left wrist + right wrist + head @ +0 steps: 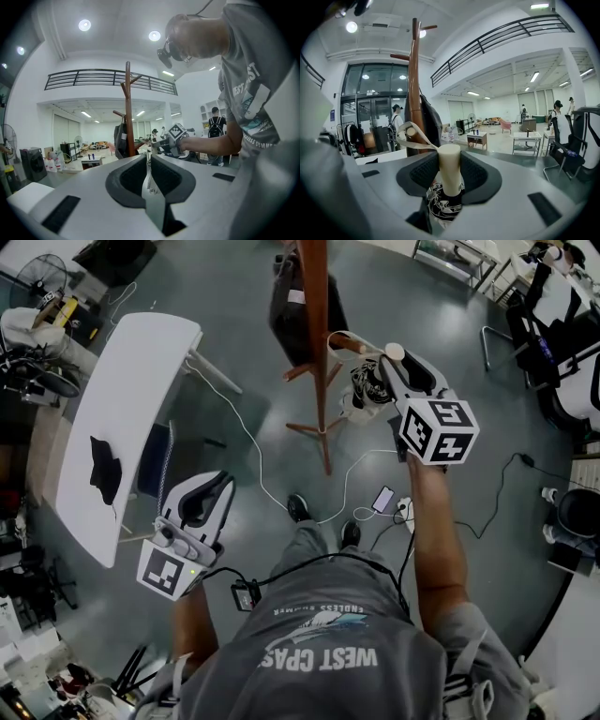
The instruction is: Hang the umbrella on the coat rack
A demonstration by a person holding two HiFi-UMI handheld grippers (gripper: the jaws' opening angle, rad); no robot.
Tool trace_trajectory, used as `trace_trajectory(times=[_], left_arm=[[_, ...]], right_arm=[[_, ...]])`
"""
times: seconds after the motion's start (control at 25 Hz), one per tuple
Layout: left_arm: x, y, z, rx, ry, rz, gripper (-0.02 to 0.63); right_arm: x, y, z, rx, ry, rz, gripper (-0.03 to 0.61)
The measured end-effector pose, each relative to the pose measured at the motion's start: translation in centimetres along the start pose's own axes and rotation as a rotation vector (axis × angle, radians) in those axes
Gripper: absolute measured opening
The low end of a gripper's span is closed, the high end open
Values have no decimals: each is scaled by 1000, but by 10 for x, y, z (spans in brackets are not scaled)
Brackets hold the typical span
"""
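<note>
The wooden coat rack stands on the floor ahead of me, and its pole shows in the right gripper view. My right gripper is shut on the folded umbrella's cream handle, with the black-and-white canopy hanging below. The handle's pale strap loops around the tip of a low peg on the rack. My left gripper is held low at the left, away from the rack. Its jaws are pressed together with nothing between them.
A dark garment hangs on the rack's far side. A white table with a black item stands at the left. Cables and a phone lie on the floor by my feet. Chairs stand at the right.
</note>
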State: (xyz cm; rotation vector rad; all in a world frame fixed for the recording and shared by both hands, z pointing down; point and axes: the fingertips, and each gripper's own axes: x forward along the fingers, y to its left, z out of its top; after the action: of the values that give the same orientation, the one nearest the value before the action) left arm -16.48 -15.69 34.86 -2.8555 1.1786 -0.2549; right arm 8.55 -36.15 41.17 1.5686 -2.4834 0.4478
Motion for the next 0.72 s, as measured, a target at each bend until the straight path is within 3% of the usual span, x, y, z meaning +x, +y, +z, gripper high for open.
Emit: trace_trajectory(times=[0.2, 0.72], left_arm=[[-1, -1, -9, -45, 50, 7, 43], [-2, 5, 6, 2, -11, 38, 43]], right_arm=[[8, 4, -17, 5, 39, 12, 163], [40, 20, -82, -24, 194, 58, 164]])
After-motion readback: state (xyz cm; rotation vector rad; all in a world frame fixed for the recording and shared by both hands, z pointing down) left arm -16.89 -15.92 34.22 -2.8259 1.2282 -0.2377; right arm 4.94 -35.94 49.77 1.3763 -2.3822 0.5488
